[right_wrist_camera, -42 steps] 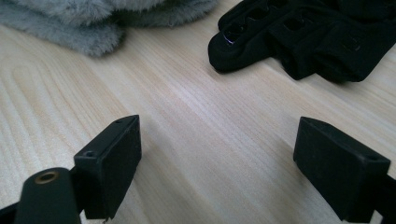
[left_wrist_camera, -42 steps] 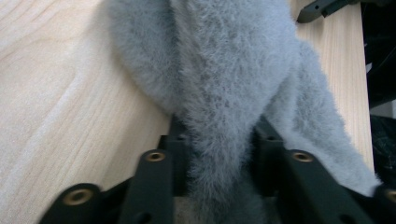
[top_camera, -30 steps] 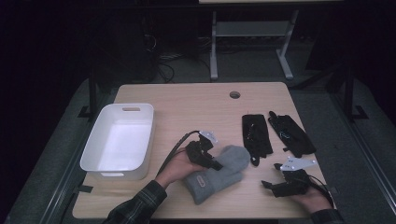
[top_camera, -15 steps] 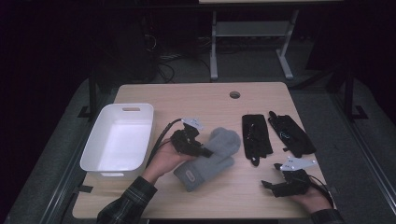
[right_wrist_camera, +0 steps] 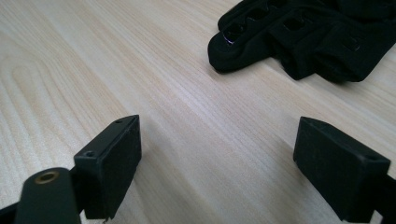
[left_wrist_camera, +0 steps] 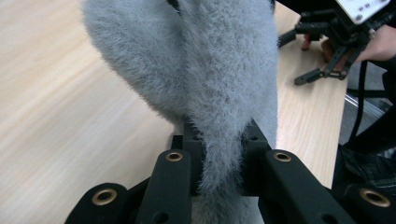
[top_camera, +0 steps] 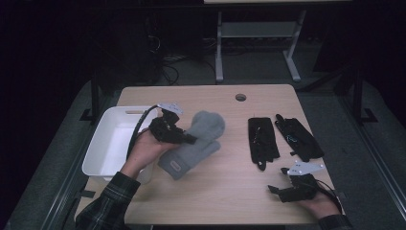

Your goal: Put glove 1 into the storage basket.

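Nearest you, your right gripper (top_camera: 280,190) rests on the bench (top_camera: 230,201), fingers apart on nothing. Beyond, your left gripper (top_camera: 189,140) has its fingers clamped on the grey fleece mitten (top_camera: 201,139), beside the white bin (top_camera: 103,153). It looks soft, light and floppy; hold it mid-body.

I see a light wooden table (top_camera: 225,191) with a round cable hole (top_camera: 241,97) near its far edge. Behind it the room is dark: grey floor (top_camera: 373,143), a white-legged stand (top_camera: 258,43), tangled cables (top_camera: 167,62).
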`<state>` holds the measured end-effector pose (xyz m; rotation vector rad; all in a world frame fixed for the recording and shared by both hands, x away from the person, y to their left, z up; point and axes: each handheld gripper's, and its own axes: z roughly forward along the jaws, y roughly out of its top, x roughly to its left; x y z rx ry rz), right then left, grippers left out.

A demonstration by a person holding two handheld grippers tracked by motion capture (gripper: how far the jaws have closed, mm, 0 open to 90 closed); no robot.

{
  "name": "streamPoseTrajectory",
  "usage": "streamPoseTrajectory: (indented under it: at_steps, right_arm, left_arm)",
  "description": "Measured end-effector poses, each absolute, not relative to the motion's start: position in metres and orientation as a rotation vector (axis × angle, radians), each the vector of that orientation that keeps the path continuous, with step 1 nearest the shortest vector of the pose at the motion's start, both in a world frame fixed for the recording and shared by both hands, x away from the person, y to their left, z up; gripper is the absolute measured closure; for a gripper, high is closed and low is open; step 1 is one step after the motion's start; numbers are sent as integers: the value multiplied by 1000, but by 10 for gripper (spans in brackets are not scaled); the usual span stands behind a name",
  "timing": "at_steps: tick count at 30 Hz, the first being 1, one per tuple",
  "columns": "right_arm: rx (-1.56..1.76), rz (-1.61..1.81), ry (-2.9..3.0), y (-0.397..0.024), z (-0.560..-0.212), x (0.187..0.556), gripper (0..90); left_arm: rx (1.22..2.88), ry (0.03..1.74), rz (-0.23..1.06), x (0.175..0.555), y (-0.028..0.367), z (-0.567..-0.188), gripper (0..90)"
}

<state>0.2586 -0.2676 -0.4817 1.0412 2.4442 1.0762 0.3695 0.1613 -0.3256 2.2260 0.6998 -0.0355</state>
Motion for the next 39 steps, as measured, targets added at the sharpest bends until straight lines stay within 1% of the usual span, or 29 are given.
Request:
streamPoseTrajectory:
  at_steps: [6, 9, 13, 17, 26, 33, 39]
  right_arm:
    - [1039, 1077, 2444, -268, -482, 259, 150]
    - [1040, 1076, 2444, -268, -482, 259, 150]
    - [1040, 1076, 2444, -267, -482, 259, 150]
    - [1040, 1076, 2443, -267, -482, 259, 150]
    - [1044, 1076, 2442, -267, -482, 259, 150]
    - [1043, 1073, 2442, -267, -482, 259, 150]
    - [1047, 1075, 2439, -267, -482, 259, 149]
  left_arm:
    - [2205, 753, 17, 373, 192, -308, 772]
    - [2168, 776, 13, 375, 208, -300, 771]
    - [2127, 819, 41, 375, 227, -290, 772]
    - [2117, 848, 74, 375, 241, -282, 773]
    - [2041, 919, 85, 376, 280, -278, 774]
    - [2020, 970, 135, 370, 307, -270, 776]
    - [2011, 1039, 144, 366, 331, -279, 776]
